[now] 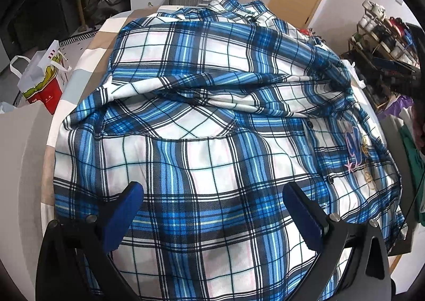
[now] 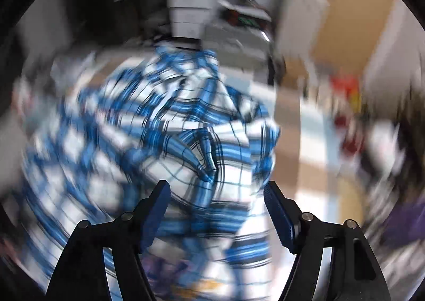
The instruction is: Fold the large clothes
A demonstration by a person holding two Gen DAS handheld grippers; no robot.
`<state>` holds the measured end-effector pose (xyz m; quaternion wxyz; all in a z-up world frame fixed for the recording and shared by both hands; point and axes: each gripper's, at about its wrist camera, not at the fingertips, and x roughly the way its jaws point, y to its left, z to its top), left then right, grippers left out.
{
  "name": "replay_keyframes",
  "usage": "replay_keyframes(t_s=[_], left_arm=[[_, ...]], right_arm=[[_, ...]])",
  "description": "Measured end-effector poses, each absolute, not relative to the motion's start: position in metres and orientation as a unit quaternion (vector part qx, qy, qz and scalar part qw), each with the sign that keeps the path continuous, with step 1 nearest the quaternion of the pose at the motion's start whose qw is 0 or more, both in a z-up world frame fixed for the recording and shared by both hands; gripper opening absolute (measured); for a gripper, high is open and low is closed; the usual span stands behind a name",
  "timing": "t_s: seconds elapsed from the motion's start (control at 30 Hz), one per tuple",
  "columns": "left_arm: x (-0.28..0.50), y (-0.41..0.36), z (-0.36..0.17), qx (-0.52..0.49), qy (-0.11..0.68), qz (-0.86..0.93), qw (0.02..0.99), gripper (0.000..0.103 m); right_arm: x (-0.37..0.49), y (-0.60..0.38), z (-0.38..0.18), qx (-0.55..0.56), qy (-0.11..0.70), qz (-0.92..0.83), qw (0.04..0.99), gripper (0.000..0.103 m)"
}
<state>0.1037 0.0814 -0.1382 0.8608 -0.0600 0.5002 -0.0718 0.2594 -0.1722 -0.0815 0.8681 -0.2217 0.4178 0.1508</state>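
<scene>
Nearby, paper bag [image 1: 42,80], shoe rack [image 1: 382,43], plaid shirt [image 1: 212,125] bunched, both tools released.

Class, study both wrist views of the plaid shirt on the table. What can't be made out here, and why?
- Right wrist view: motion blur smears the plaid shirt and the room behind it.
- Left wrist view: the embroidered logo is creased and unreadable.
- Left wrist view: the shirt's near hem is cut off by the bottom edge and the left gripper.
- The right gripper is open; any contact with the cloth is unclear.
</scene>
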Motion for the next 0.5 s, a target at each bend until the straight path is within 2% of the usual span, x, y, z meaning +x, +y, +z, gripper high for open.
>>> replay_keyframes(t_s=[0.07,0.17,0.23,0.27,0.33,0.43,0.5], left_arm=[[0.106,0.081,-0.140,-0.060,0.502,-0.071,0.860,0.102],[0.108,0.080,-0.141,-0.053,0.503,-0.067,0.860,0.102],[0.108,0.080,-0.142,-0.045,0.501,-0.062,0.862,0.102],[0.109,0.082,-0.143,-0.041,0.501,-0.060,0.862,0.102],[0.109,0.085,-0.143,-0.042,0.502,-0.054,0.862,0.102],[0.111,0.091,-0.143,-0.061,0.505,-0.050,0.859,0.102],[0.111,0.091,-0.143,-0.070,0.508,-0.054,0.857,0.102]], right_arm=[[0.251,-0.153,-0.100,-0.291,0.403,0.172,0.850,0.074],[0.259,-0.132,-0.129,-0.337,0.405,0.177,0.832,0.073],[0.272,-0.126,-0.147,-0.352,0.426,0.172,0.815,0.067],[0.277,-0.124,-0.154,-0.362,0.429,0.168,0.811,0.061],[0.286,-0.122,-0.162,-0.371,0.448,0.161,0.798,0.002],[0.281,-0.122,-0.138,-0.329,0.465,0.204,0.796,0.003],[0.269,-0.120,-0.099,-0.280,0.470,0.253,0.798,0.003]])
